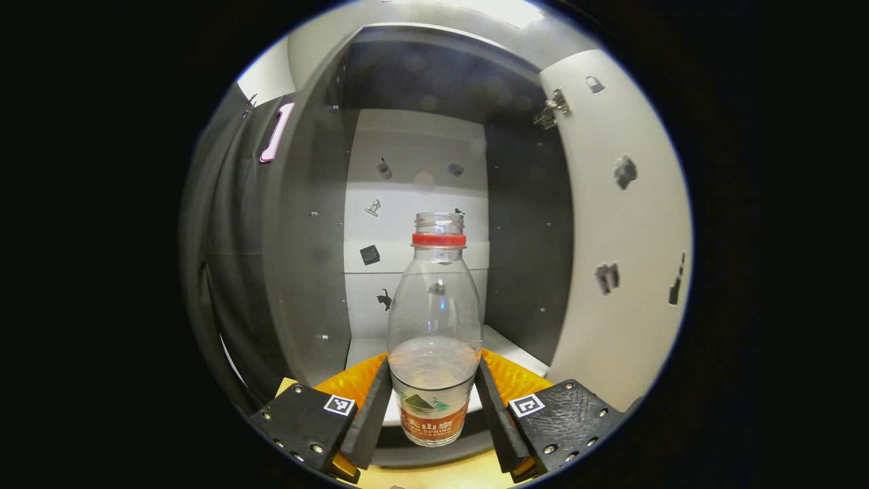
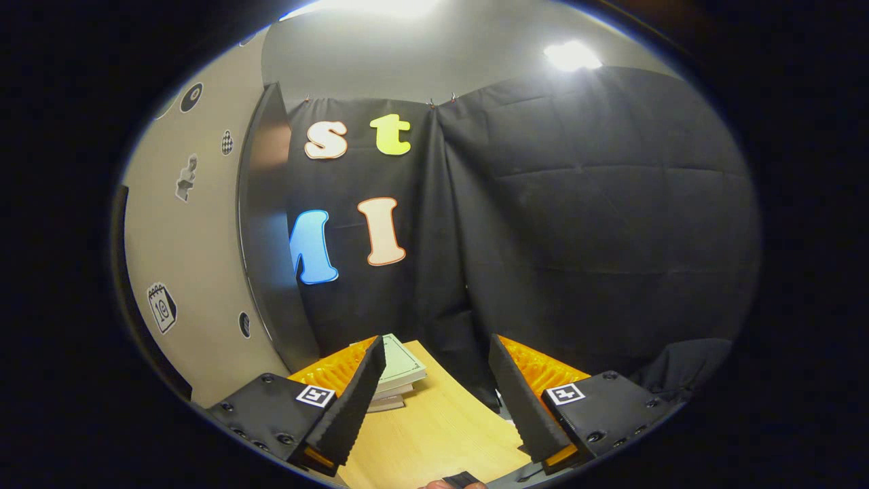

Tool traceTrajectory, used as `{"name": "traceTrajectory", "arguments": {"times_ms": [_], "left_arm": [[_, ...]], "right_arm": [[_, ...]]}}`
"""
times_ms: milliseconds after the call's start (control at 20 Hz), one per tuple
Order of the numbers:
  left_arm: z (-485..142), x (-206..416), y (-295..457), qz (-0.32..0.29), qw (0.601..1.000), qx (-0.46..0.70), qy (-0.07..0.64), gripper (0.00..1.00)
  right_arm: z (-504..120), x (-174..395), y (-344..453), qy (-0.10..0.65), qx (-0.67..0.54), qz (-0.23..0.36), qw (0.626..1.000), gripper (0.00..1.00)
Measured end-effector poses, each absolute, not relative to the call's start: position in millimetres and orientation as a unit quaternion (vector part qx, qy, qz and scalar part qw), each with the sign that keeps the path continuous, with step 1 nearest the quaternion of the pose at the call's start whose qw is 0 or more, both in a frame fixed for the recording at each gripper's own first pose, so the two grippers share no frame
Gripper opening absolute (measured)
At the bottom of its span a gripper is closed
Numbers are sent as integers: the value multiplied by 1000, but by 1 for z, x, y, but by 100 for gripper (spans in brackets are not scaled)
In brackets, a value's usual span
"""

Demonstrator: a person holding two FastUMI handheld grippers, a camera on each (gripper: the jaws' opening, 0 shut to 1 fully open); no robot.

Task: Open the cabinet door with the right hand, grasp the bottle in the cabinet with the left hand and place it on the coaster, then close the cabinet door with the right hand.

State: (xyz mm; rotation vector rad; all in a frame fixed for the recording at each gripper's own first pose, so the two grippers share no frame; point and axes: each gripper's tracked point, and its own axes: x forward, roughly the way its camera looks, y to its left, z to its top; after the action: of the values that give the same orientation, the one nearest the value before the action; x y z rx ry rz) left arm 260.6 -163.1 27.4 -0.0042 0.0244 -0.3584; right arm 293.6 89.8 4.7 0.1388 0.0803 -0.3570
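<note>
A clear plastic bottle [image 1: 434, 305] with a red neck ring, no cap and a label near its base stands upright at the cabinet's [image 1: 305, 272] open front. My left gripper [image 1: 434, 367] is shut on its lower body, one finger pressing on each side. The bottle's base shows in front of the white shelf [image 1: 506, 348] edge. The cabinet door [image 1: 624, 224] is swung wide open on the right. In the right gripper view, my right gripper [image 2: 436, 343] is open with nothing between its fingers, above the wooden table [image 2: 434, 428], with the open door [image 2: 197, 272] beside it on the left.
The cabinet has dark side walls and a white back panel [image 1: 414, 204] with small stickers. A metal hinge [image 1: 553, 109] sits at the door's top. A stack of books [image 2: 397, 373] lies on the table by the door's edge. Black cloth hangs behind.
</note>
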Motion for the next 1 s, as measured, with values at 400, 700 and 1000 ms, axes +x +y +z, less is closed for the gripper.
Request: {"name": "traceTrajectory", "arguments": {"times_ms": [400,700,1000], "left_arm": [[-41,170,-124,-165,985,17,41,65],[-109,118,-107,-156,985,13,65,65],[-198,85,-80,-137,986,4,99,63]], "right_arm": [[-21,256,103,37,44,-183,981,97],[-29,220,112,20,26,-178,984,97],[-45,209,132,39,10,-153,987,97]]}}
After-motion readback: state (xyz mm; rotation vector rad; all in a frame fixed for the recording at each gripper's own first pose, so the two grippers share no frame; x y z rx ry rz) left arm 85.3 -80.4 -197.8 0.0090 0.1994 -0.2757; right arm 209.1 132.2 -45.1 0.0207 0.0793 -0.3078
